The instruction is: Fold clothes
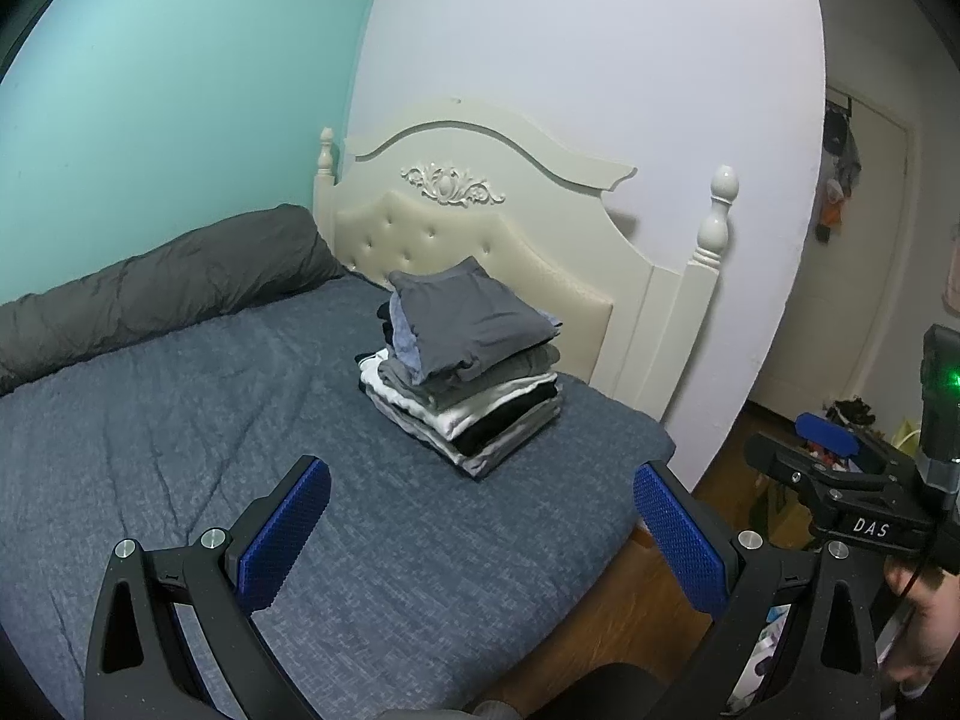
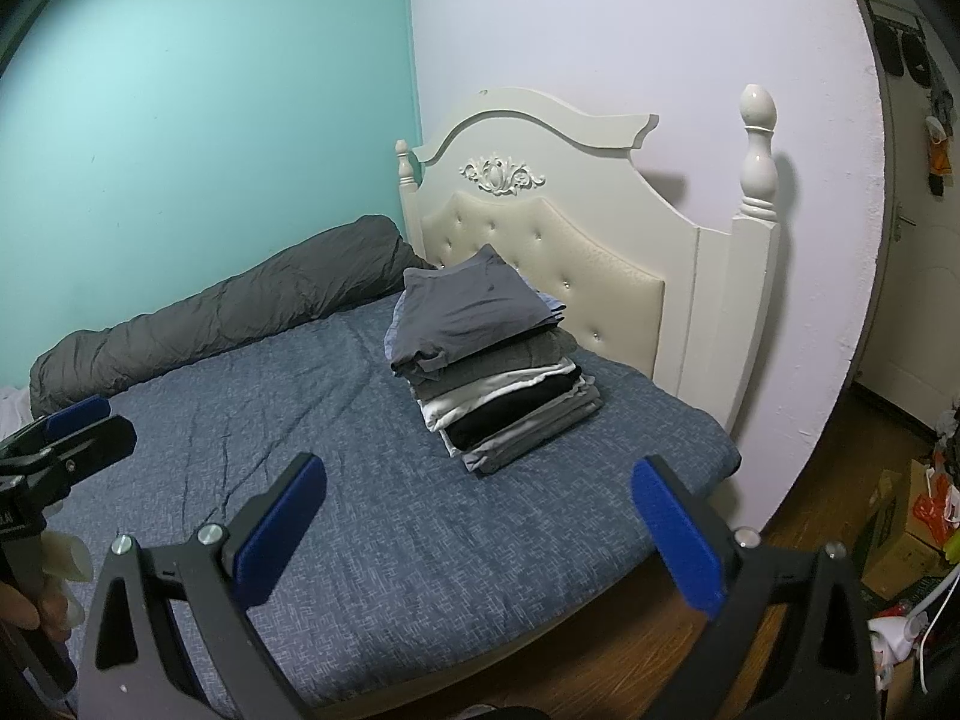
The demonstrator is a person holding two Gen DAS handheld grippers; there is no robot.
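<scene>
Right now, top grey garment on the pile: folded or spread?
Folded. The grey garment lies as a compact rectangle atop the stack of clothes on the bed, doubled edge visible. Both tools are open, holding nothing.

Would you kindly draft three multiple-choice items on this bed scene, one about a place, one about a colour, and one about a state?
1. Where is the stack of folded clothes?
A. on the floor
B. on the bed near the headboard
C. on the rolled duvet

2. What colour is the top garment?
A. grey
B. red
C. yellow

3. How do the left gripper and right gripper stand?
A. both shut on cloth
B. one holds a shirt
C. both open and empty

Answers: 1 B, the pile rests on the blue bedspread by the headboard; 2 A, its cloth is grey; 3 C, the blue pads stand apart, holding nothing.
</scene>
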